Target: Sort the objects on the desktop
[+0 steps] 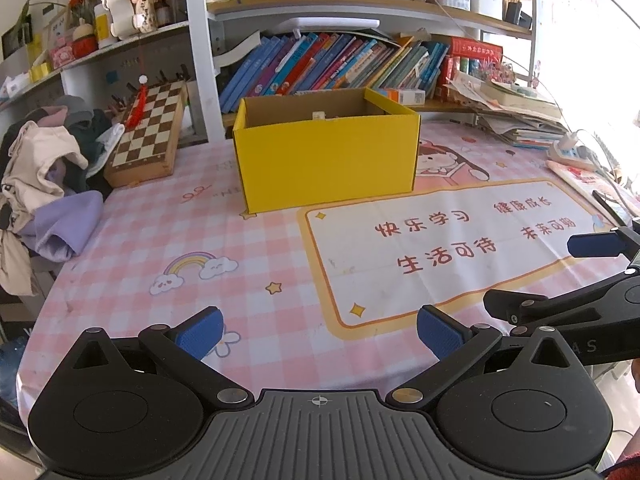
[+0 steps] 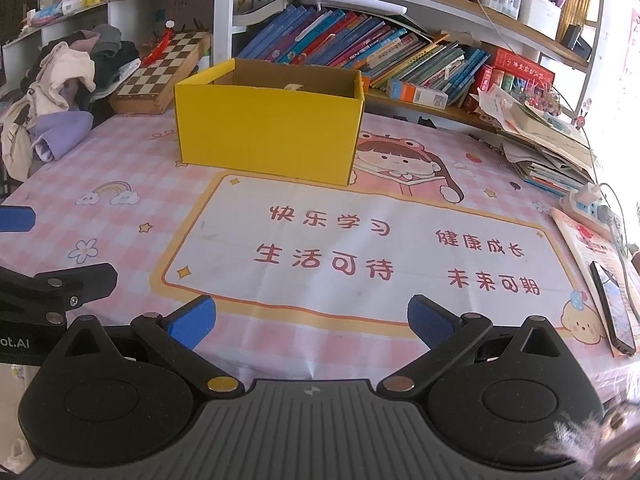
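Pink checked cloth [image 1: 160, 240] covers the table, printed with rainbows, stars, a cartoon child and a white panel of red Chinese characters [image 2: 360, 248]. Both claws hover low over the near edge with nothing between their blue pads: the left claw [image 1: 320, 334] has its fingers spread wide apart, and the right claw [image 2: 312, 320] is spread just as wide, sitting just to the right of the left one. A yellow cardboard box [image 1: 326, 160] stands open-topped at the far middle of the table, with a small pale object barely showing inside; what it is cannot be told. Far left, a pile of clothes [image 1: 48, 176] lies beside a wooden chessboard case [image 1: 148, 132] propped at a tilt. Behind the box, a shelf holds a leaning row of books [image 1: 340, 64]. At the far right sit a stack of papers [image 2: 548, 140], a power strip [image 2: 588, 204] and, nearer, a dark phone [image 2: 614, 308].
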`<act>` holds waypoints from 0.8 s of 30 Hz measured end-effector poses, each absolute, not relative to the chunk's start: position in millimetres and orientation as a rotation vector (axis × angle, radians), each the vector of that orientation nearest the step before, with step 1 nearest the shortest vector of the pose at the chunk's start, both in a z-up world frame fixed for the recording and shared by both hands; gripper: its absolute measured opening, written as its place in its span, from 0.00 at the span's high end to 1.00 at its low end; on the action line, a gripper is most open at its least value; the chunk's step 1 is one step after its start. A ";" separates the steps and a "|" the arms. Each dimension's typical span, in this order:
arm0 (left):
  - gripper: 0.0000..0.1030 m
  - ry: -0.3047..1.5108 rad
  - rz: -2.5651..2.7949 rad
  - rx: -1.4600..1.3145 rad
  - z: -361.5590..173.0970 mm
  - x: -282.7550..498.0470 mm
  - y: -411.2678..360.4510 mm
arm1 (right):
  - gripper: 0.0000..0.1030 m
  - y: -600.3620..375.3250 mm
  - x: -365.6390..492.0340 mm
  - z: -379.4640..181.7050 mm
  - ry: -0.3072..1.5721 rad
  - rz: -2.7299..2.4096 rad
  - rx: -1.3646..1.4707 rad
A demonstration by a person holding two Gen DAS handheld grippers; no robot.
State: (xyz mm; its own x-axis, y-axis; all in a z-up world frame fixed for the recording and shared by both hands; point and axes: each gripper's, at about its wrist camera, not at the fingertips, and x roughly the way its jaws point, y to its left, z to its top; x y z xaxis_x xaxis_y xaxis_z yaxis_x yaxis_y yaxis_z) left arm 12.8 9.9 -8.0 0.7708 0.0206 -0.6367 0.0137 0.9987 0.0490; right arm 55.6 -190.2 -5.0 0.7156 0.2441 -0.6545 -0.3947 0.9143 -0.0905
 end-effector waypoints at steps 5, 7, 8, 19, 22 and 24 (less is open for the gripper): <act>0.00 0.692 0.000 0.051 -8.0 13.4 12.1 | 0.00 -188.3 55.4 -4.6 0.690 0.354 -0.233; 0.00 0.692 -0.001 0.050 -8.0 13.5 12.6 | 0.00 -188.0 55.5 -4.4 0.690 0.354 -0.234; 0.00 0.692 0.000 0.050 -8.0 13.5 12.3 | 0.00 -188.5 56.1 -4.4 0.690 0.355 -0.234; 0.00 0.696 0.000 0.049 -8.1 13.7 11.5 | 0.00 -190.0 58.3 -6.2 0.694 0.358 -0.234; 0.00 0.697 0.001 0.049 -8.4 13.9 10.8 | 0.00 -190.1 59.0 -6.9 0.698 0.360 -0.234; 0.00 0.699 0.001 0.049 -8.7 13.6 11.0 | 0.00 -189.8 59.4 -7.5 0.701 0.362 -0.234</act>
State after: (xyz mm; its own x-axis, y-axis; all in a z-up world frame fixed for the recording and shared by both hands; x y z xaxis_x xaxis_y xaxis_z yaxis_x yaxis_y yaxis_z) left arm 13.6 11.0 -8.7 0.7656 0.0177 -0.6431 0.0153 0.9988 0.0458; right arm 59.4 -189.8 -7.5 0.7064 0.2448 -0.6641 -0.3995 0.9124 -0.0886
